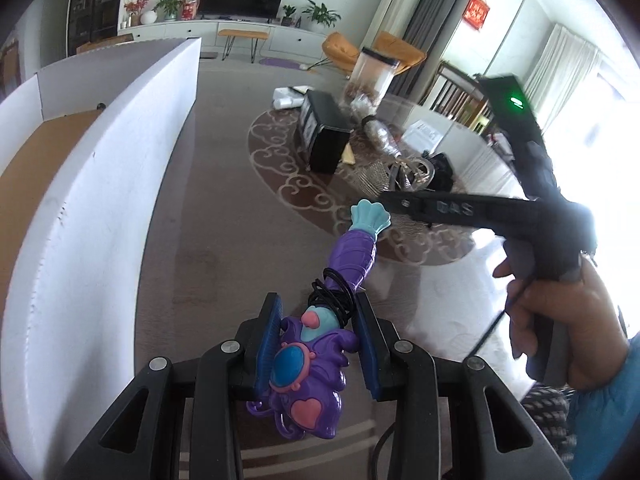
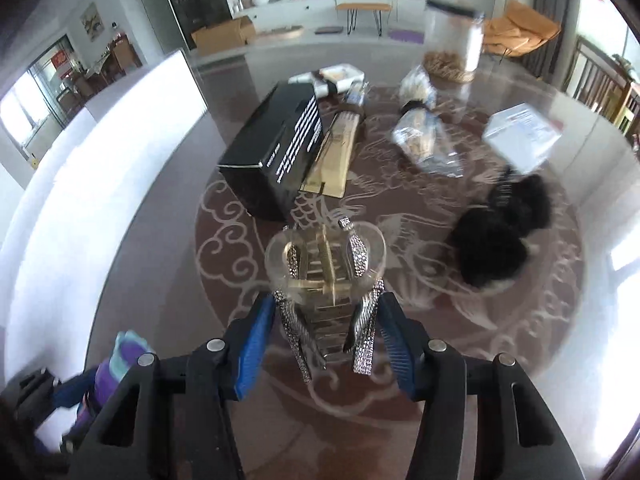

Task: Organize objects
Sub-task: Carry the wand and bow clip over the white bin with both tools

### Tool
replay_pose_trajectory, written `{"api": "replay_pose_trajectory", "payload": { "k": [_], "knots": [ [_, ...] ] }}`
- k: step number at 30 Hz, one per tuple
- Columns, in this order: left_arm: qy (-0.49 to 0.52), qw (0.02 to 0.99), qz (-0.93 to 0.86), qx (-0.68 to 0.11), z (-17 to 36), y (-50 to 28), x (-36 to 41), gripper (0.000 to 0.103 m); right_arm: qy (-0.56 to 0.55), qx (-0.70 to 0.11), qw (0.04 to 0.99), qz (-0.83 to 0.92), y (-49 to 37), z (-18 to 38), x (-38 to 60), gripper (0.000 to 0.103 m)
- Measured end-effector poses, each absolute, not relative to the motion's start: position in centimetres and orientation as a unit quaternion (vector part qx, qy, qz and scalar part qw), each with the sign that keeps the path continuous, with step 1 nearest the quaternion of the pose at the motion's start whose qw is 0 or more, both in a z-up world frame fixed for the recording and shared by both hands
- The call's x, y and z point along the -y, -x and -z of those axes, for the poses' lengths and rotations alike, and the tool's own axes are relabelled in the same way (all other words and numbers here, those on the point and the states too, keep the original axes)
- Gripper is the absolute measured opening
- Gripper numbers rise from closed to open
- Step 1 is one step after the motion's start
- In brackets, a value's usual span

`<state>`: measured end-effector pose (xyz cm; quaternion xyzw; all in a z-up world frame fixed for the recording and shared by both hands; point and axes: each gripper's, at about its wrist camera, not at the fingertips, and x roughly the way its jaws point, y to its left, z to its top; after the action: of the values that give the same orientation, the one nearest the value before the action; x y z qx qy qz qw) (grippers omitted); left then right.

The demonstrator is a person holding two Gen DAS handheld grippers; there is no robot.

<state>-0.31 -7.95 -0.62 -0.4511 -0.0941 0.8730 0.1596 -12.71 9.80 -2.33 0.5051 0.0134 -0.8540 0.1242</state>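
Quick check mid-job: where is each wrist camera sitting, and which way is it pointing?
Left wrist: on the left claw, looking down past the purple toy it grips; the right claw and the person's hand show.
Right wrist: on the right claw, looking down at a rhinestone-strapped clear item between its pads.
Shared: black box, patterned rug, TV wall.

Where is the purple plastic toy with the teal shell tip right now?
In the left wrist view the purple plastic toy sits clamped between the left gripper pads, low centre, right of the white box wall.
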Motion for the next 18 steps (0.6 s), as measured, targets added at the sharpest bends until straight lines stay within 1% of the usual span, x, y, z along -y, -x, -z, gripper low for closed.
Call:
{"api": "replay_pose_trajectory", "payload": {
  "k": [4, 7, 8, 9, 11, 14, 17, 18],
  "knots": [
    [0.428, 0.181, -0.878, 0.114, -2.0, -1.0, 8.7, 0.036, -0.488, 0.006, 0.132, 0.863, 10.1, -1.4, -10.8, 0.054],
    [0.406, 0.190, -0.883, 0.138, -5.1, -2.2, 10.8, 0.036, -0.467, 0.016, 0.163, 0.869, 8.6, -4.8, -8.6, 0.052],
    [0.395, 0.189, -0.887, 0.147, -6.3, -2.7, 12.0, 0.036, -0.458, 0.017, 0.176, 0.871, 8.2, -5.6, -7.1, 0.042],
    [0.383, 0.182, -0.893, 0.153, -7.6, -3.2, 13.5, 0.036, -0.445, 0.020, 0.199, 0.873, 7.8, -7.1, -5.0, 0.026],
    [0.361, 0.160, -0.904, 0.162, -9.6, -4.2, 16.6, 0.036, -0.428, 0.031, 0.235, 0.872, 7.3, -8.8, -2.1, 0.025],
    [0.346, 0.113, -0.915, 0.173, -11.4, -5.2, 21.5, 0.036, -0.399, 0.022, 0.294, 0.868, 5.9, -11.5, 3.3, 0.025],
    [0.334, 0.065, -0.925, 0.170, -12.5, -6.2, 25.4, 0.036, -0.390, 0.033, 0.326, 0.861, 5.1, -12.6, 5.6, 0.026],
    [0.332, 0.058, -0.926, 0.169, -12.6, -6.5, 26.2, 0.036, -0.388, 0.031, 0.327, 0.861, 5.3, -12.6, 5.8, 0.039]
  ]
}}
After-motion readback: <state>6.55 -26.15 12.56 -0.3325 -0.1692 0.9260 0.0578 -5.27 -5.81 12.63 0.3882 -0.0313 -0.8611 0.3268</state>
